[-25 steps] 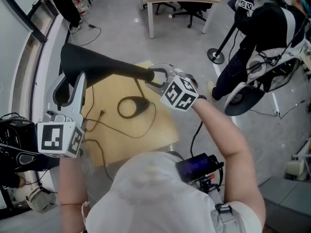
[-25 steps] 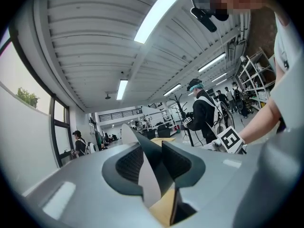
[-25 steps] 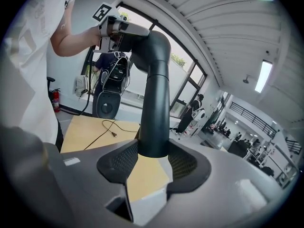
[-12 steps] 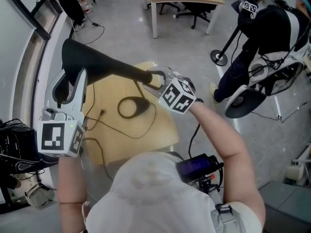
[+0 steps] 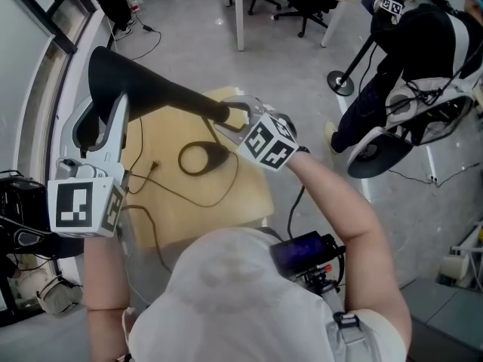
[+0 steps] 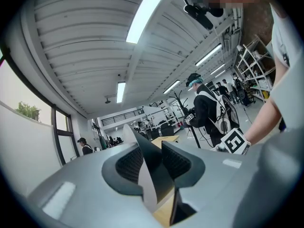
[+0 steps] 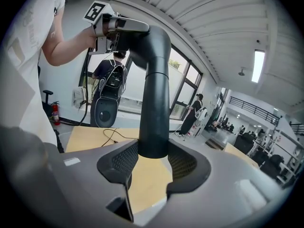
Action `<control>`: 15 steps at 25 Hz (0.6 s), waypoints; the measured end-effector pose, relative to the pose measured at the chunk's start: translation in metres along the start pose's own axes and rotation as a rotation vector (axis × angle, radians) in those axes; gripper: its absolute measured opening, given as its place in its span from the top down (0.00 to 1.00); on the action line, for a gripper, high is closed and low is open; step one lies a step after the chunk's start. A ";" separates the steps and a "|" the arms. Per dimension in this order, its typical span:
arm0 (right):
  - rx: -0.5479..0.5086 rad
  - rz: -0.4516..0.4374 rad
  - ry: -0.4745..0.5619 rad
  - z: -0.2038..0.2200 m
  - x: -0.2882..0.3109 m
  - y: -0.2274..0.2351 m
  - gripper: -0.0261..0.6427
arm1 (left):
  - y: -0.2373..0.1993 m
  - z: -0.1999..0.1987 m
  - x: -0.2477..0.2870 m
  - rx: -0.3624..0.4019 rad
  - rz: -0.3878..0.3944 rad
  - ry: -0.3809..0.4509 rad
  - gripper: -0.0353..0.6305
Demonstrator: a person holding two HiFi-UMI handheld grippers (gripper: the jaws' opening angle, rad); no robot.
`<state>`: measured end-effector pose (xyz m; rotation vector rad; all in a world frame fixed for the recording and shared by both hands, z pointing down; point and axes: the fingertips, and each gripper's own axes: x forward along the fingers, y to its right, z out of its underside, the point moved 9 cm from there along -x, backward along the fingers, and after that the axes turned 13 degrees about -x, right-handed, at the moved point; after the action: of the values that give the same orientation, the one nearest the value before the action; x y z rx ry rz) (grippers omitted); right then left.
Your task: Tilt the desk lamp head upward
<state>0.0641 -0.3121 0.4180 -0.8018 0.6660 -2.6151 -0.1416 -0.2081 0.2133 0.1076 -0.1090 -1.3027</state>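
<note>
Left hand-held gripper (image 6: 152,164) is clenched on the thin edge of the black lamp head (image 5: 128,81), which is held up over the far left side of the wooden surface (image 5: 245,191). Right hand-held gripper (image 7: 153,159) is clamped around the lamp's round black arm (image 7: 154,94), below its bend. On the surface sits the lamp base (image 5: 204,159), with a cable (image 5: 177,196) looping beside it.

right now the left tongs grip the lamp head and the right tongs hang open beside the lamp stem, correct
Not quite. The right tongs are not open beside the lamp stem: the right gripper view shows them closed on it. The left tongs do grip the lamp head.
</note>
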 end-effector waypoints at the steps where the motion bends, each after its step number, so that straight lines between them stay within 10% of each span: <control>1: -0.002 -0.001 0.002 0.001 0.001 0.000 0.66 | -0.001 0.001 -0.001 -0.005 -0.002 0.000 0.77; 15: -0.100 -0.001 0.050 -0.003 0.002 0.008 0.64 | -0.009 0.025 0.003 -0.237 0.050 0.074 0.70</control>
<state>0.0615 -0.3185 0.4124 -0.7679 0.8155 -2.6279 -0.1529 -0.2142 0.2371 -0.0491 0.1054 -1.2509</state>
